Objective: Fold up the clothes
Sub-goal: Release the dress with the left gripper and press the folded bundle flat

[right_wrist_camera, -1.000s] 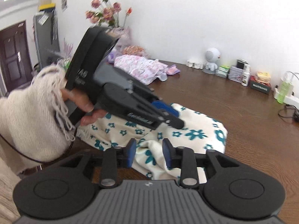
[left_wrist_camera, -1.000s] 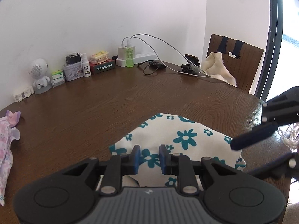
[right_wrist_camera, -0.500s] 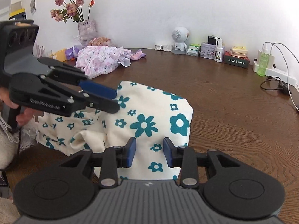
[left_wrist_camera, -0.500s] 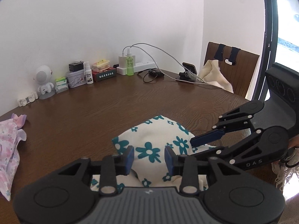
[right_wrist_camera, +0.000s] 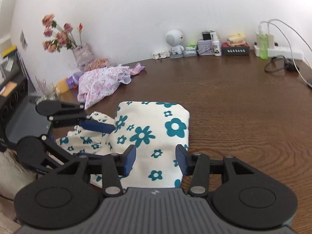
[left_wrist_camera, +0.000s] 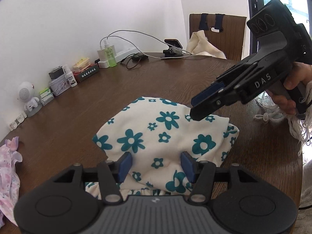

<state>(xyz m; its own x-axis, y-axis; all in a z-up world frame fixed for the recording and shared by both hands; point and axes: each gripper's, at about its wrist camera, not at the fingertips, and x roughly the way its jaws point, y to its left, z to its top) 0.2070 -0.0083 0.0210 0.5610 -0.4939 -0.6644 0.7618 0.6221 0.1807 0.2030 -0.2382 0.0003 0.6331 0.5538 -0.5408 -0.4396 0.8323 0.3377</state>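
Observation:
A white garment with teal flowers lies folded in a thick bundle on the brown table; it also shows in the right wrist view. My left gripper is open, its blue pads either side of the bundle's near edge, holding nothing. My right gripper is open above the bundle's near end. In the left wrist view the right gripper hovers over the bundle's right side. In the right wrist view the left gripper sits at the bundle's left, over a ruffled part.
A pink floral garment lies at the table's left side. A flower vase, a white robot toy, small boxes, a green bottle, a power strip and cables line the wall. A chair stands behind the table.
Both grippers opened wider and let go of the garment, which now lies as a flatter bundle. The right gripper lifted up and back.

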